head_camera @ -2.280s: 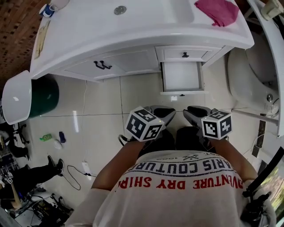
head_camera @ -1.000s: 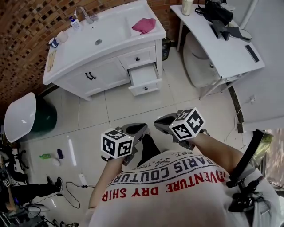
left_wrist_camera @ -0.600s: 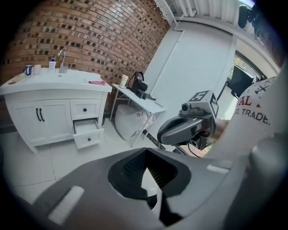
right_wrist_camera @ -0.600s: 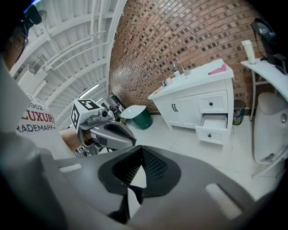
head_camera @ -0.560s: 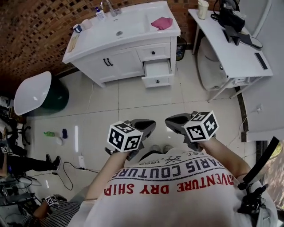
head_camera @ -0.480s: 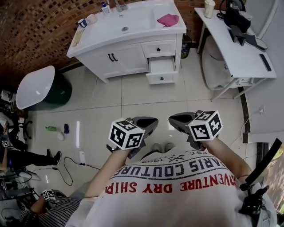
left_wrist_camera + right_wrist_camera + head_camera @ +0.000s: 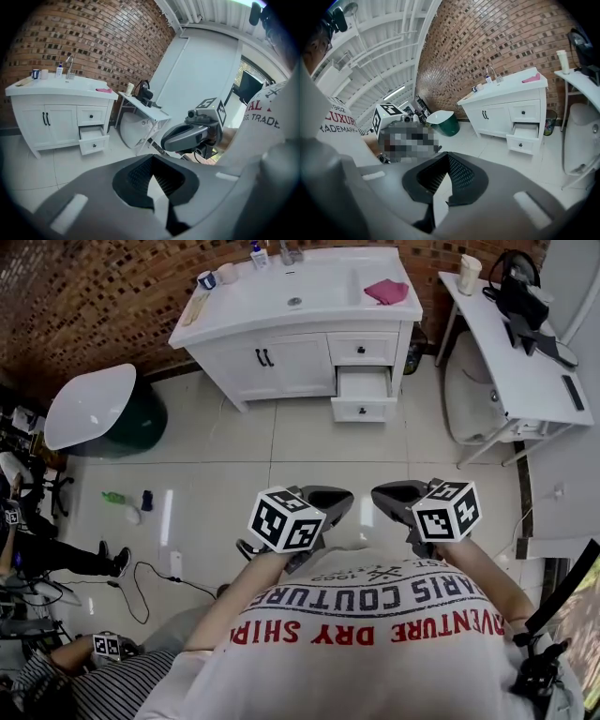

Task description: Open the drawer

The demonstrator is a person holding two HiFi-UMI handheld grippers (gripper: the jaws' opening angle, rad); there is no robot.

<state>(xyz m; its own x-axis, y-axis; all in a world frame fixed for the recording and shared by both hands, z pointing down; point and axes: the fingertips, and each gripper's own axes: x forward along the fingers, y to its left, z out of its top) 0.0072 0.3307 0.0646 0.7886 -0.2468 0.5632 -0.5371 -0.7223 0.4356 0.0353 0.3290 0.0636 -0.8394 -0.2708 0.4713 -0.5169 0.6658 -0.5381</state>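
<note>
Already pulled out, the lower drawer (image 7: 364, 388) of the white vanity (image 7: 281, 362) now sits well ahead of both grippers, which have drawn back across the tiled floor from just in front of it. Left gripper (image 7: 330, 502) and right gripper (image 7: 386, 499) are clenched on nothing, suggesting the opening is finished.

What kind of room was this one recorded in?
Probably a bathroom mock-up in a workshop: a white vanity with sink and faucet against a brick wall, but loose cables and a work table nearby.
</note>
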